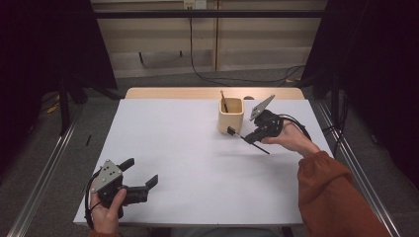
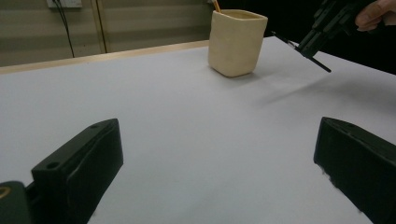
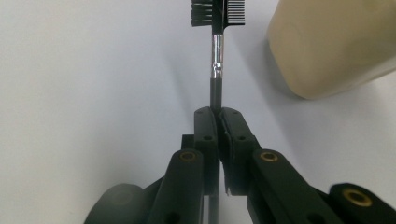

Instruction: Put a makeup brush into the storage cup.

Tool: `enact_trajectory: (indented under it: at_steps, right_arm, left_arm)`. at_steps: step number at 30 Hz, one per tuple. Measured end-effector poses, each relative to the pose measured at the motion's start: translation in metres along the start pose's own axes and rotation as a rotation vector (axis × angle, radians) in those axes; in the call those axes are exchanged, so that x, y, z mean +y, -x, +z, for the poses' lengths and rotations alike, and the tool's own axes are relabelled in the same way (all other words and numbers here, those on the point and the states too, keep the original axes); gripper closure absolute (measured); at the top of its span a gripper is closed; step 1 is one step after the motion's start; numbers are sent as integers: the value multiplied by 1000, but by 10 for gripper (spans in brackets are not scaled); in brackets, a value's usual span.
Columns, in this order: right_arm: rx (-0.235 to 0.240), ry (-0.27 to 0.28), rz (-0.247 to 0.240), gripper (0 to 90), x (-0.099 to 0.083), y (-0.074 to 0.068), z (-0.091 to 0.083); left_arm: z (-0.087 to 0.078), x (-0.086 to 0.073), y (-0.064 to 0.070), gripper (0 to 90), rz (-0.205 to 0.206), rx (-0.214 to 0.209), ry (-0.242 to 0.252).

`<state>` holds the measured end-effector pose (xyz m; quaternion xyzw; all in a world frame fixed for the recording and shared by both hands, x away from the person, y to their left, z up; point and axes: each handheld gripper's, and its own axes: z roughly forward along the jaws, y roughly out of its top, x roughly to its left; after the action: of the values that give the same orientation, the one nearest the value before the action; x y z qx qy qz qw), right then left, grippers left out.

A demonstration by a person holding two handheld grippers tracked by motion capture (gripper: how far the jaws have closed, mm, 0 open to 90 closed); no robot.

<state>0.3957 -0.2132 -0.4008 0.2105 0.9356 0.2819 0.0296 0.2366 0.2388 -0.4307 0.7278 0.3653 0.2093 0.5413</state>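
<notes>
Your right gripper [image 1: 253,137] is clamped on the handle of a black brow comb-brush [image 3: 215,60], held off the white table [image 1: 188,163] just beside the beige cup [image 1: 231,115], which holds a wooden stick [image 1: 223,101]. Your left gripper [image 1: 141,174] rests wide apart, holding nothing, near the table's front edge.

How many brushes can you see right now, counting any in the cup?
2. A black brush is clamped in the right gripper beside the cup; a wooden-handled one stands inside the cup. More may be hidden inside.
</notes>
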Motion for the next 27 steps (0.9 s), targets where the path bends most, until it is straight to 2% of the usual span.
enact_trajectory:
  at_steps: [5, 10, 18, 19, 27]
  right_arm:
    - [-9, 63, 22, 855, -7, -1, -2]
    - [-19, 102, 16, 855, -11, -5, -6]
    - [-34, 207, 33, 855, -14, -7, -16]
    - [-34, 218, 48, 855, -15, -7, -16]
    - [-35, 302, 77, 855, -20, -6, -15]
  left_arm:
    - [0, 0, 0, 14, 1, 0, 0]
    - [0, 0, 0, 14, 4, -2, 1]
    - [0, 0, 1, 14, 3, 2, 1]
    - [0, 0, 1, 14, 7, 1, 1]
    - [0, 0, 2, 14, 12, -2, -1]
